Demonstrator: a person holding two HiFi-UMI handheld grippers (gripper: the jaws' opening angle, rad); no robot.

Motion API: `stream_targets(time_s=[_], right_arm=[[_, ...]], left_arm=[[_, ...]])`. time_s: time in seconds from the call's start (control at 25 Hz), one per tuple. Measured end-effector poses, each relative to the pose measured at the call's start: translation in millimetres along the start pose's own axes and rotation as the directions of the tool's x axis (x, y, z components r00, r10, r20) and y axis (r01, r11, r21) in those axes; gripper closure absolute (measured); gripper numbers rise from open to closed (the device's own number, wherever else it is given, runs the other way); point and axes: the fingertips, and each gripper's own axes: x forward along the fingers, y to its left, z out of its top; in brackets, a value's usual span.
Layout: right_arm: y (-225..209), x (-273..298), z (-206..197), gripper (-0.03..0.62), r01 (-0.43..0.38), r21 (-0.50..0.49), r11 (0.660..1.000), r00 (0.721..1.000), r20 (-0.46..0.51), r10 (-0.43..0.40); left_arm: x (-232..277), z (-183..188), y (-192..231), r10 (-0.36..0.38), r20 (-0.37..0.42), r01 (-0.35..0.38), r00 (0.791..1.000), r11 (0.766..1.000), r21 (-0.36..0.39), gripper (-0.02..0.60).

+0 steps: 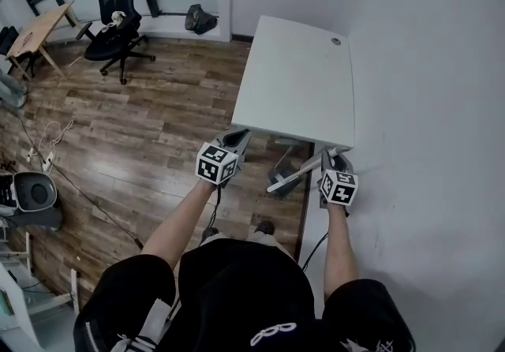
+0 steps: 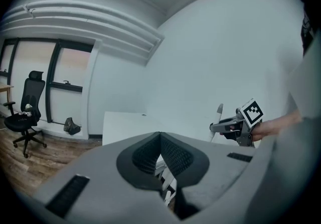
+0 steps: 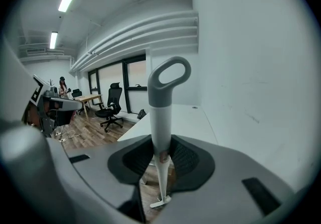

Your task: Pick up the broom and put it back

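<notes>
The broom (image 3: 161,117) has a white shaft with a grey loop at its top. My right gripper (image 3: 161,150) is shut on the shaft below the loop, and the shaft runs down to a small foot near the floor. From the head view the broom (image 1: 296,173) slants down and left from the right gripper (image 1: 331,157), between the white desk (image 1: 300,82) and the wall. My left gripper (image 1: 235,137) hovers at the desk's near edge, left of the broom. Its pads (image 2: 173,155) meet at the tips with nothing held. The left gripper view shows the right gripper (image 2: 233,127) with the broom's tip (image 2: 219,113) above it.
A white wall (image 1: 426,106) runs close along the right. A black office chair (image 1: 117,15), a wooden table (image 1: 39,31) and a dark bag (image 1: 200,20) stand farther off on the wood floor. Cables (image 1: 47,145) lie at the left.
</notes>
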Motion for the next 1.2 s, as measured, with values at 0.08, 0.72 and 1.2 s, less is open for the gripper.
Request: stream_targets(time_s=[0.08, 0.72, 1.2], right_arm=[[14, -6, 5, 0.48, 0.011, -0.003, 1.0, 1.0, 0.01, -0.011], [96, -70, 8, 0.479, 0.126, 0.056, 0.991, 0.988, 0.083, -0.13], [142, -104, -12, 0.479, 0.137, 0.082, 0.987, 0.985, 0.091, -0.145]], left_arm=[[-15, 3, 8, -0.019, 0.004, 0.019, 1.0, 1.0, 0.009, 0.571], [-117, -29, 37, -0.097, -0.008, 0.097, 0.995, 0.995, 0.031, 0.571], [-148, -63, 24, -0.153, -0.027, 0.154, 0.988, 0.988, 0.026, 0.57]])
